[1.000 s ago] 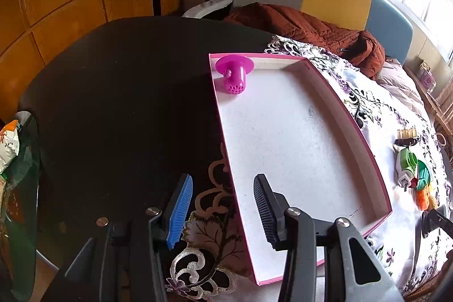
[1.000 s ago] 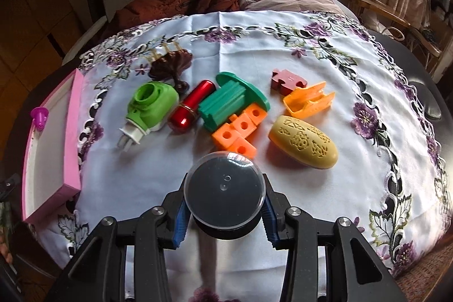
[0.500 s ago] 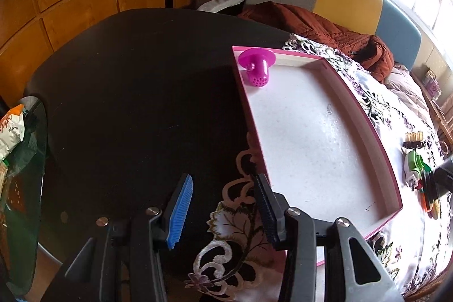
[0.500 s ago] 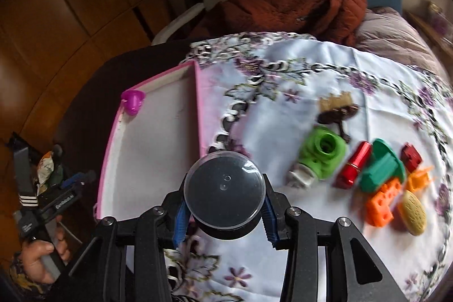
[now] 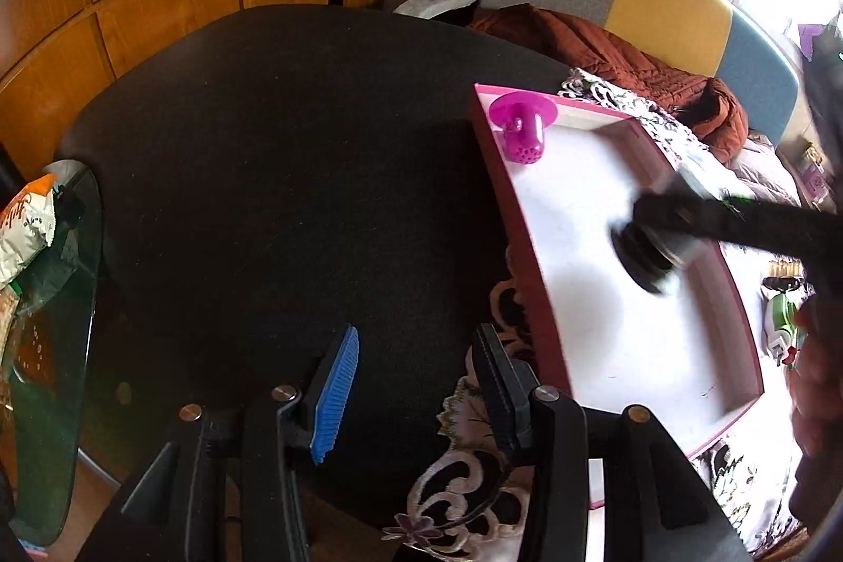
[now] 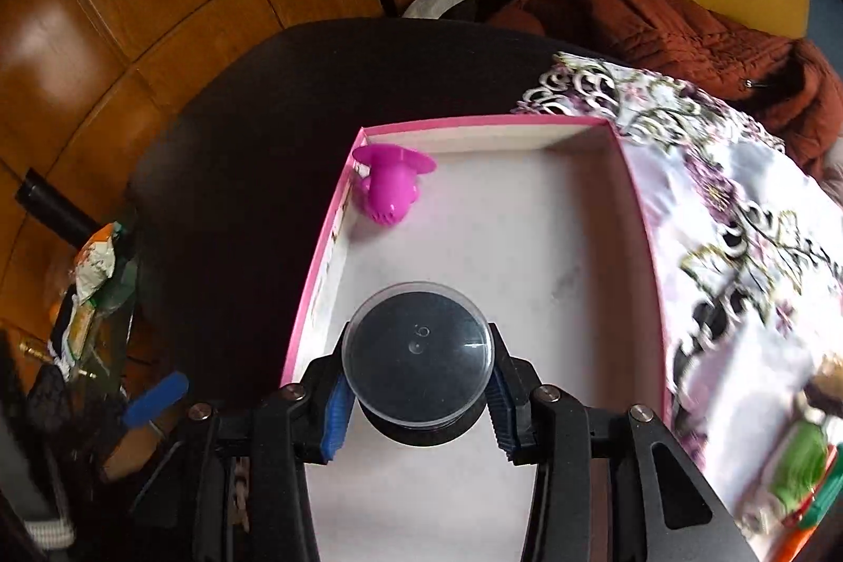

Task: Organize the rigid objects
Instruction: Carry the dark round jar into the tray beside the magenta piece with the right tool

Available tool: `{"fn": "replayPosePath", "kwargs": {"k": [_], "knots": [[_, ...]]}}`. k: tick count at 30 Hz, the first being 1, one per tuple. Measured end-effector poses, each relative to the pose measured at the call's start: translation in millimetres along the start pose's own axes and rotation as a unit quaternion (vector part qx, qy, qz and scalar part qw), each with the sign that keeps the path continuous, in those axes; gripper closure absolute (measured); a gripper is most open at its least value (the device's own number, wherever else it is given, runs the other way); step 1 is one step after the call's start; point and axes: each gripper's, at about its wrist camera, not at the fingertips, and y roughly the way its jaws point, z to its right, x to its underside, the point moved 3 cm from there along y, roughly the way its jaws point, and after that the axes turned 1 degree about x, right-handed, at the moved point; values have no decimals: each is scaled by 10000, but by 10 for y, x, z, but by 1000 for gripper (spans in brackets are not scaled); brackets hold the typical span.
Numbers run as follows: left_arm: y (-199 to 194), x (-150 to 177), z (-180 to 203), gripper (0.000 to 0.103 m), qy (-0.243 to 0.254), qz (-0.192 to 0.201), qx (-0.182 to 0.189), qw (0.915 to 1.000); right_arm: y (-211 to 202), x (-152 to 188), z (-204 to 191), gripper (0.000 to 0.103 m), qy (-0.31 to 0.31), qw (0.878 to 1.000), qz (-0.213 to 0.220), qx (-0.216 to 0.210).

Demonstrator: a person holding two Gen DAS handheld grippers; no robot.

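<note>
My right gripper is shut on a round black suction cup with a clear plastic rim, held above the near half of the pink tray. A magenta perforated cup lies in the tray's far left corner. In the left wrist view the right gripper shows blurred over the tray, with the magenta cup at the far corner. My left gripper stands open and empty over the black table, just left of the tray's near corner.
A floral tablecloth lies right of the tray, with green and orange toys at its lower right. A brown jacket rests on the sofa behind. A glass side table with snack bags stands far left.
My right gripper has swept left with the suction cup, from above the toys on the cloth to above the tray. The left gripper has drifted slightly left, off the tray.
</note>
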Motion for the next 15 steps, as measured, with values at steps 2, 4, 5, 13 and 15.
{"fn": "replayPosePath", "kwargs": {"k": [2, 4, 5, 13, 15], "knots": [[19, 6, -33, 58, -22, -34, -25, 10000, 176, -93, -47, 59, 48, 10000, -70, -25], [32, 19, -66, 58, -38, -55, -47, 10000, 327, -133, -96, 57, 64, 9995, -216, -203], [39, 24, -82, 58, -47, -70, -60, 9999, 364, -146, -105, 57, 74, 9995, -216, -231], [60, 29, -139, 58, -146, -57, -73, 9999, 138, -22, 63, 34, 461, 9972, 60, -579], [52, 34, -124, 58, -129, -47, -53, 9999, 37, 67, 134, 32, 545, 9966, 132, -595]]}}
